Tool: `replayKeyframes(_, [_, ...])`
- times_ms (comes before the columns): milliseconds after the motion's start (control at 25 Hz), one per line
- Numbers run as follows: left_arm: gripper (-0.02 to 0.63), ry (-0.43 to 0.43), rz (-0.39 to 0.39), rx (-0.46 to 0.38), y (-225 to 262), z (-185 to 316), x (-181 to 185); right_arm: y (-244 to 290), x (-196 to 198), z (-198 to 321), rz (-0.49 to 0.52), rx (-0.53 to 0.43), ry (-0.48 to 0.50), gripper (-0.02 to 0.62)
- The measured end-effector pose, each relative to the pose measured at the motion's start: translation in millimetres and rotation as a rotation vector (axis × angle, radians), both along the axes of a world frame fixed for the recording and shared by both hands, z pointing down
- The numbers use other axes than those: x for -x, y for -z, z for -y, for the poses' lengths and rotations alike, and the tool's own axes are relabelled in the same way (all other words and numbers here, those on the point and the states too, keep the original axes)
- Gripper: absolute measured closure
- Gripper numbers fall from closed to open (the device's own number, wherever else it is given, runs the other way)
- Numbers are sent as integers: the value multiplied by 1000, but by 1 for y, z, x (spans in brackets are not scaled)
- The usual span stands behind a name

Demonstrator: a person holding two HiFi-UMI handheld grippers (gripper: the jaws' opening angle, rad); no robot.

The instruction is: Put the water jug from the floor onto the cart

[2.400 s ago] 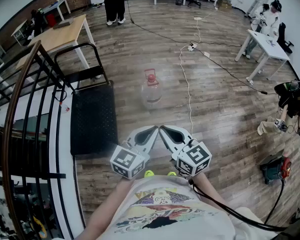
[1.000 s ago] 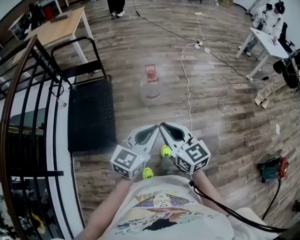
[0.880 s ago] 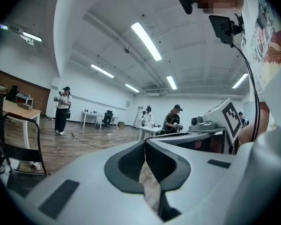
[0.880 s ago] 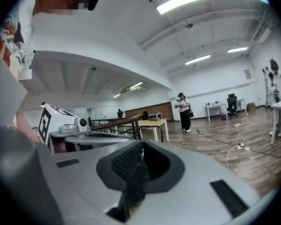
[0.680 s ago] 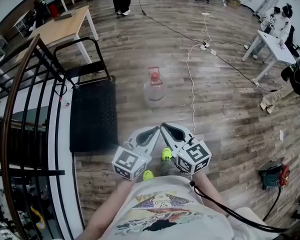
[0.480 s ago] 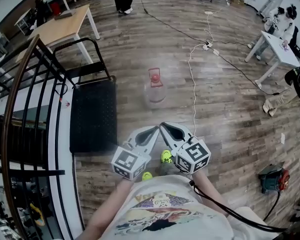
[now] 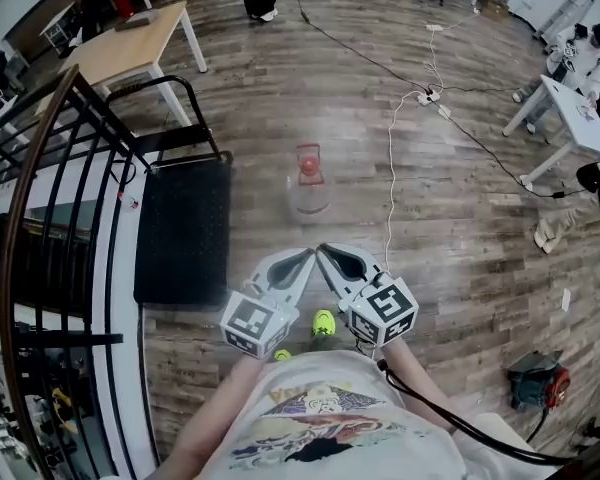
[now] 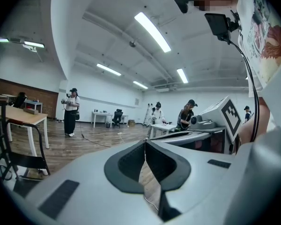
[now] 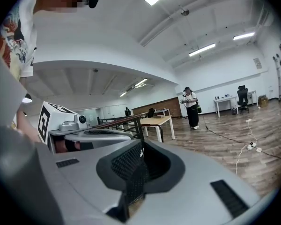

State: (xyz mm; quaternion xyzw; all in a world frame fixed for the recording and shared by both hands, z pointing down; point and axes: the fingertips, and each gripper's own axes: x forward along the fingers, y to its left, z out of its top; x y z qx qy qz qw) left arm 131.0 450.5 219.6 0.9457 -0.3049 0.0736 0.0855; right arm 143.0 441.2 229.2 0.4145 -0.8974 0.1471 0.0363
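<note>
On the wood-plank floor point(image 7: 460, 228) ahead of me, the clear plastic water jug with the red cap and red carrying handle point(image 7: 307, 183) stands upright. It sits just to the right of the black flat-bed cart with the black tubular push handle point(image 7: 183, 230), with a strip of floor between them. A thin white cable point(image 7: 390, 183) runs along the boards on the jug's other side.

I hold the left gripper point(image 7: 298, 265) and the right gripper point(image 7: 335, 263) side by side low in the head view, close to my body. Their tips nearly meet and point towards the jug, which is well apart from both.

In the left gripper view, the left gripper point(image 8: 145, 146) has its dark pads pressed together, with nothing caught between them. The right gripper view shows the same for the right gripper point(image 9: 139, 156): jaws closed on themselves, holding nothing.

To the left of the cart stands a black metal railing with a brown handrail point(image 7: 40, 198), and beyond the cart a light wooden table point(image 7: 130, 53).
</note>
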Motion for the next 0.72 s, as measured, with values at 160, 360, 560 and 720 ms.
replayKeyframes(160, [592,31,3,-9,-4,17,-19,-8,-19,17,-8,10,11,565])
replayKeyframes(360, [592,70,1,-7,-9,37,-36,-13,-35,37,-7,12,41,565])
replayKeyframes(560, [592,65,10,-8,-11,50,-50,-17,-49,52,14,17,48,565])
replayKeyframes(720, [592,64,13,3,-14,58,-53,-20,-52,61,25,27,40,565])
